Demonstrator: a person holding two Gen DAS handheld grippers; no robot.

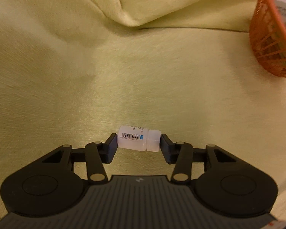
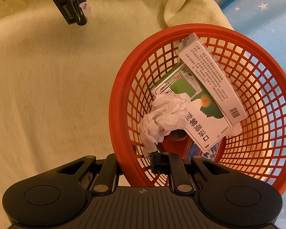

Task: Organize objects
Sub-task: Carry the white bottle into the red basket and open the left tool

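Your left gripper (image 1: 138, 145) pinches a small white bottle (image 1: 139, 138) lying sideways between its jaws, base against one jaw and cap against the other, above the pale green cloth (image 1: 124, 76). The red basket (image 1: 265, 43) sits far ahead and to the right of those jaws. Your right gripper (image 2: 156, 161) has its jaws pressed together on a corner of crumpled tissue (image 2: 162, 118), inside the basket's near rim, with two medicine boxes (image 2: 206, 87) just beyond them.
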